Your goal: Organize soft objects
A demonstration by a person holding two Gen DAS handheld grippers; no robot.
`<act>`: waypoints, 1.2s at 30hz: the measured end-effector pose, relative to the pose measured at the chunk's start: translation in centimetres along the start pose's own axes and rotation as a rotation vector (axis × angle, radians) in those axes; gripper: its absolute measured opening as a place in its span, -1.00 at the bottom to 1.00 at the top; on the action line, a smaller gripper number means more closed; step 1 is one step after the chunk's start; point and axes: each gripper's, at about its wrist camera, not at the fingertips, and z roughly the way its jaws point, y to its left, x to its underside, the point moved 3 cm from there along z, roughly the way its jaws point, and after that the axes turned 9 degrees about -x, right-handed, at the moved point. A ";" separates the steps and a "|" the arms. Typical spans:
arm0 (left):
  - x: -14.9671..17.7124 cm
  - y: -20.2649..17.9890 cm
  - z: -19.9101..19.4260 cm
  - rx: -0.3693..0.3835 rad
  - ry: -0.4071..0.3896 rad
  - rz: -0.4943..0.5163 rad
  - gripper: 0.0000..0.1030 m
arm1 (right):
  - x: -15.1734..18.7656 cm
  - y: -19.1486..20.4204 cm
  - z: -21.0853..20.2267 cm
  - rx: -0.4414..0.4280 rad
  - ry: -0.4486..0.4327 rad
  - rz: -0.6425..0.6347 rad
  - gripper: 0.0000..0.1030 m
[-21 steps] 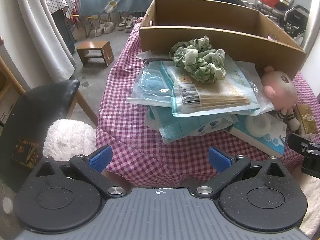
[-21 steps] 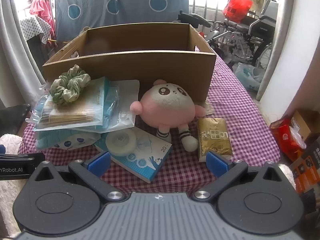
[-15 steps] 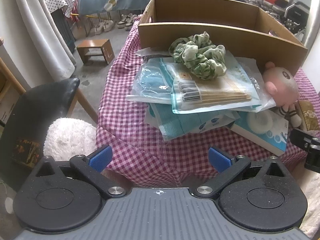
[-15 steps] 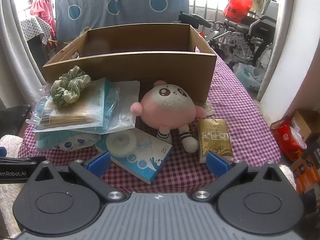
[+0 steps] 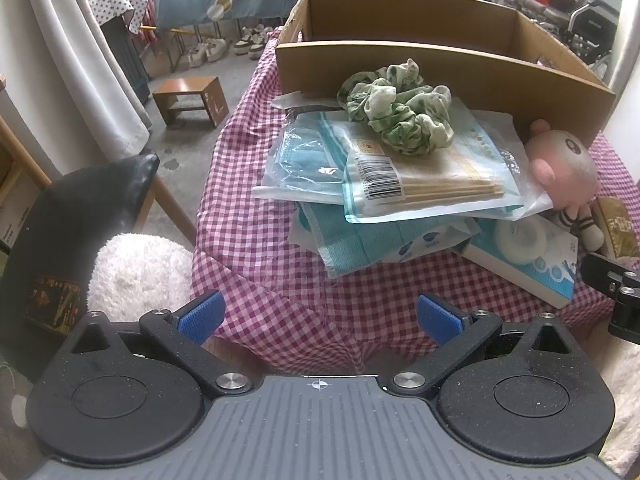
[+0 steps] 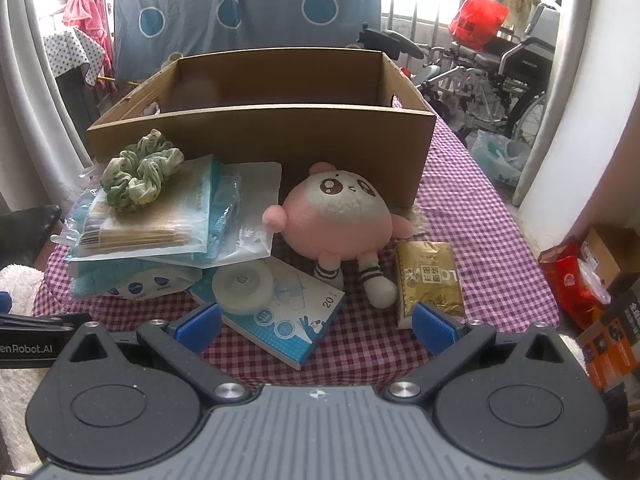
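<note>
A green scrunchie lies on top of a stack of plastic packets on the checked tablecloth. To its right a pink plush toy leans by the front wall of the open cardboard box. A gold tissue pack lies right of the plush. My left gripper hangs open over the table's near edge, nothing between its blue pads. My right gripper is open too, short of the blue booklet with a tape roll on it.
A black chair with a white fluffy cushion stands left of the table. A small wooden stool sits on the floor beyond. Wheelchairs and boxes crowd the right side.
Both grippers have crept slightly toward the table; the objects appear a little nearer. Nothing on the table has moved and both stay open.
</note>
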 end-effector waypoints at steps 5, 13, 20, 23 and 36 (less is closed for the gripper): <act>0.0 0.1 0.0 0.000 0.003 -0.004 0.99 | -0.1 0.2 0.0 -0.004 -0.002 -0.005 1.00; -0.1 0.3 0.2 0.001 0.010 -0.008 1.00 | -0.1 0.3 0.0 -0.005 -0.005 -0.011 1.00; -0.1 0.3 0.3 0.001 0.016 -0.010 1.00 | -0.3 0.4 0.0 -0.008 -0.007 -0.016 1.00; -0.2 0.3 0.3 -0.001 0.018 -0.007 0.99 | -0.3 0.5 0.1 -0.007 -0.006 -0.019 1.00; -0.2 0.4 0.5 -0.006 0.027 -0.006 1.00 | -0.2 0.5 0.2 -0.008 -0.006 -0.020 1.00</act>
